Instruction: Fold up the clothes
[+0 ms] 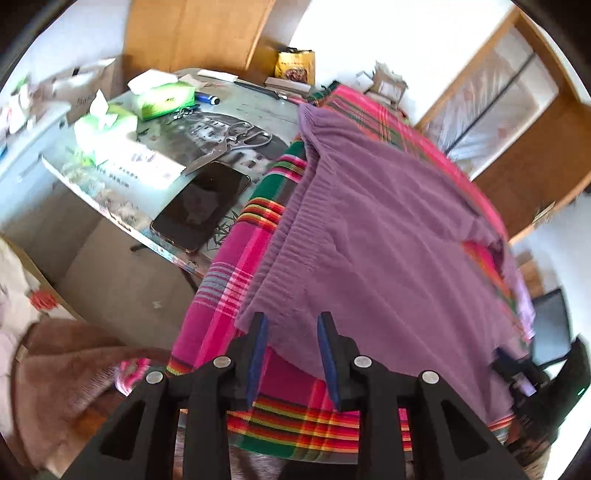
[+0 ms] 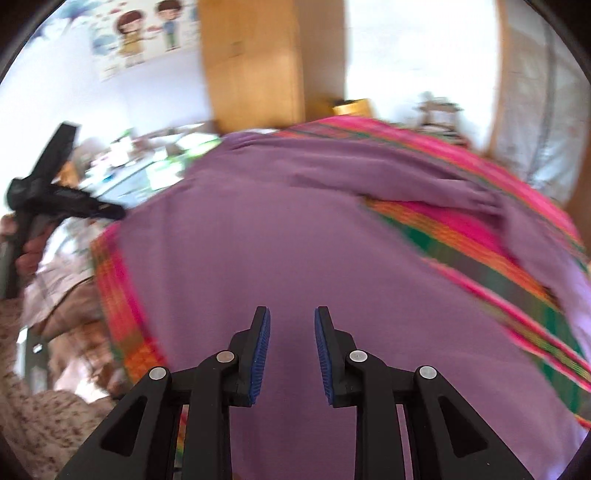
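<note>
A purple knit sweater (image 1: pixel 373 229) lies spread flat on a pink, green and orange striped cloth (image 1: pixel 236 288). It also fills the right wrist view (image 2: pixel 280 236), with one sleeve (image 2: pixel 424 188) bent across the cloth on the right. My left gripper (image 1: pixel 293 321) is open over the sweater's near ribbed hem corner, holding nothing. My right gripper (image 2: pixel 291 317) is open above the sweater's body, holding nothing. The right gripper shows at the right edge of the left wrist view (image 1: pixel 517 365), at the sweater's edge. The left gripper shows at the left of the right wrist view (image 2: pixel 107 212).
A table (image 1: pixel 110 206) to the left carries a black phone (image 1: pixel 201 206), scissors (image 1: pixel 240 138), green tissue packs (image 1: pixel 105 127) and papers. A wooden cabinet (image 1: pixel 195 33) stands behind. A brown blanket (image 1: pixel 59 387) lies at lower left. A wooden door frame (image 1: pixel 535 155) is at right.
</note>
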Demonstrator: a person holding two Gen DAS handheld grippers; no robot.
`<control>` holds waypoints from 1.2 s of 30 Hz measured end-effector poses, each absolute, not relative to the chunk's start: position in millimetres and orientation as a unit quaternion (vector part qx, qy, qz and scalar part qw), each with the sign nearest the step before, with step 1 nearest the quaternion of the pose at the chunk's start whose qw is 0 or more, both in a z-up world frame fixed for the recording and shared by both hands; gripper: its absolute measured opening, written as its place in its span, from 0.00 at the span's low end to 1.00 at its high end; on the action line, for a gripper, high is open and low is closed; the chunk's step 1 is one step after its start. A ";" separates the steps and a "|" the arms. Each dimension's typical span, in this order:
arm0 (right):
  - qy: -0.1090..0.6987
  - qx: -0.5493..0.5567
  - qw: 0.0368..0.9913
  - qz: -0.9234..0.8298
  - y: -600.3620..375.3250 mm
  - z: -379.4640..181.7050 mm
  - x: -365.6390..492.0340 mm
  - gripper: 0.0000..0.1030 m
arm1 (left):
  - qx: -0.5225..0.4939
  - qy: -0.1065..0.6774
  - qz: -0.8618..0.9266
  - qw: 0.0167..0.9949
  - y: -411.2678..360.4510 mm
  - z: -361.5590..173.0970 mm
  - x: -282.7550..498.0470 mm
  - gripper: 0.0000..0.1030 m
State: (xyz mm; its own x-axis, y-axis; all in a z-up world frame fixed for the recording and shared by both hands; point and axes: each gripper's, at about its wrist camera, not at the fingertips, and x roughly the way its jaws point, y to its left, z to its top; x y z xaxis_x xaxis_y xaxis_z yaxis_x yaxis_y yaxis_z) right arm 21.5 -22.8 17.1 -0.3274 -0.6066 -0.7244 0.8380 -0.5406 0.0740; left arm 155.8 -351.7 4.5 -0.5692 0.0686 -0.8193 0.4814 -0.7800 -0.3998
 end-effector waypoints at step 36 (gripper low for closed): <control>0.308 0.245 0.514 -0.762 -175.9 -11.9 130.0 0.48 | 0.389 0.488 -0.778 0.079 -396.5 -28.5 185.7 0.09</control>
